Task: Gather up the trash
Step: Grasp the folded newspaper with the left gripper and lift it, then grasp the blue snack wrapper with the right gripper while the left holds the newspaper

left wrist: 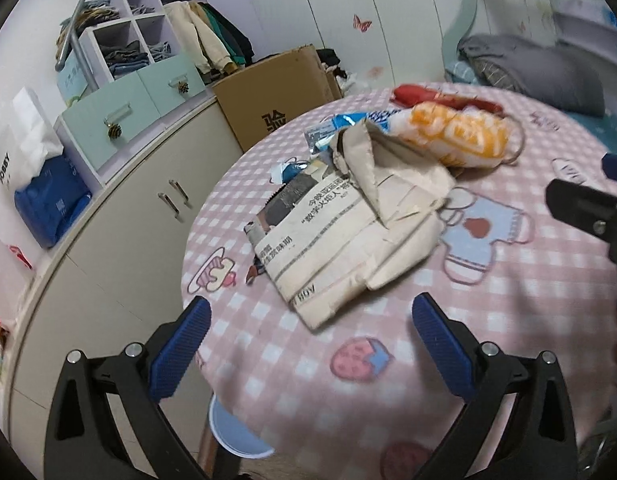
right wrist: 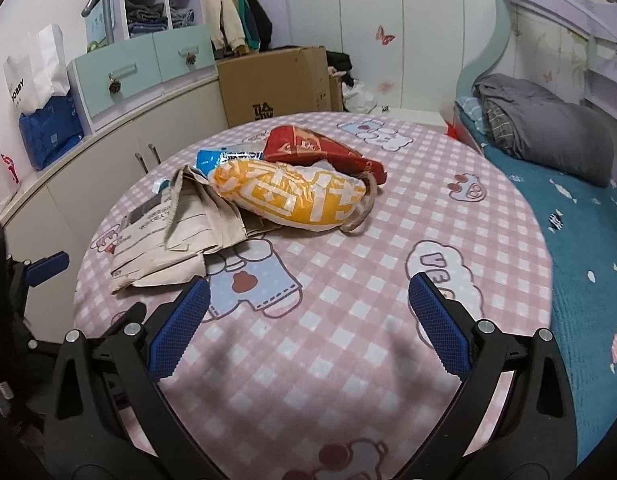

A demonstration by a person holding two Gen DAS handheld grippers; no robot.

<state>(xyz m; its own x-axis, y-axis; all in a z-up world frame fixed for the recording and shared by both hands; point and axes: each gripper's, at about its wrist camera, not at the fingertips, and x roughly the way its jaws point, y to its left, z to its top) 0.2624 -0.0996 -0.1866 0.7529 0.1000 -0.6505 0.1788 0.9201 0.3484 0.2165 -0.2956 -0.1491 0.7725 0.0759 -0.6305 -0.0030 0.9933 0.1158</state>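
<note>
Approach step, nothing picked up yet. Left tool [left wrist: 310, 320] hangs over the near-left edge of the table [left wrist: 508, 320], jaws spread wide, nothing between them. Right tool [right wrist: 308, 304] hovers above the near middle of the table, jaws also spread wide and empty, no contact with the cloth.

Trash sits in one heap on the far-left part of the table. Going left to right: small blue and silver wrapper scraps [left wrist: 288, 170] at the left edge, then a folded newspaper [left wrist: 308, 236] lying flat, with a crumpled brown paper bag [left wrist: 392, 184] on top of it. Next a yellow-and-white plastic bag [right wrist: 288, 196] resting partly on the brown bag, a blue wrapper [right wrist: 212, 158] behind it, and a red packet [right wrist: 308, 148] furthest back, touching the yellow bag.

No bin or trash bag clearly in view; a cardboard box [right wrist: 276, 80] stands on the floor beyond the table, use unknown.

Next move, my guess: left tool goes forward to the newspaper and brown bag, nearest to it; needs a low flat pinch at an edge. Right tool suits the puffy yellow bag.
</note>
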